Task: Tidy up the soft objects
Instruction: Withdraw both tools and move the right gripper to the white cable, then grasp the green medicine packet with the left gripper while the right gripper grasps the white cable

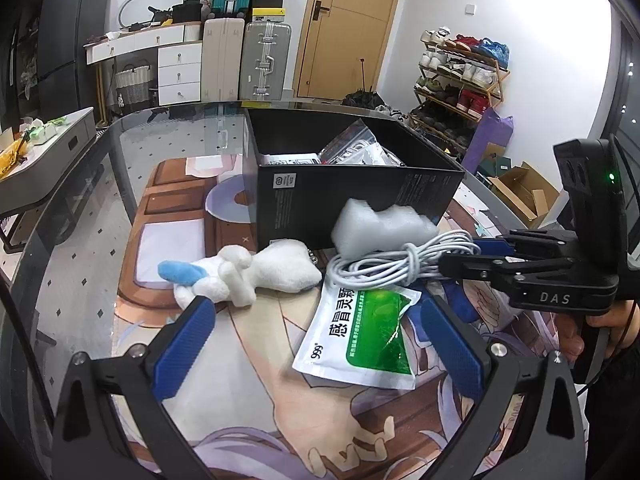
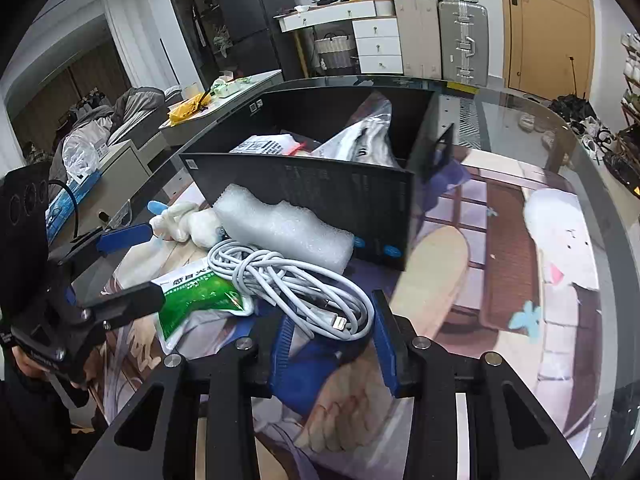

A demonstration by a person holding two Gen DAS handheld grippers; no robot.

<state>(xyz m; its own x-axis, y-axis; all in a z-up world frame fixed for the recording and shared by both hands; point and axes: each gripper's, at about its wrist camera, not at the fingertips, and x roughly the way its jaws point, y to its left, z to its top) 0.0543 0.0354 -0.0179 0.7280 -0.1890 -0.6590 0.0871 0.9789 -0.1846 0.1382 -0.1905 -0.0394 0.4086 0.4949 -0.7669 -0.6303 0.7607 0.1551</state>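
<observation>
Risk first. The white cable coil (image 2: 288,280) is loosely wound, with loops hanging free; the right gripper (image 2: 332,336) bites only the near edge of the bundle, at the plug end. Judgement: lifted from that edge, the coil may unwind and trail, or drag the green-and-white sachet (image 2: 192,296) lying partly under it at about 9 o'clock. The foam block (image 2: 284,232) rests against the coil at 12 o'clock, leaning on the black box (image 2: 344,200); a rising loop could tip or roll it. A trailing loop could also catch the box's front wall on the way in.

Right fingers (image 2: 384,344): drawn close together, blue pads pinching the coil's nearest loops. The left wrist view agrees, with the right gripper's tips buried in the cable's 3 o'clock side.

Left gripper (image 1: 316,340): pads spread wide, holding nothing. It hovers over the mat, the sachet between the pads but untouched. The plush toy (image 1: 240,276) lies just past its left pad, at 11 o'clock.

Task items sit clustered on the mat in front of the box: toy, foam, cable, sachet. The box already holds some bagged items.
</observation>
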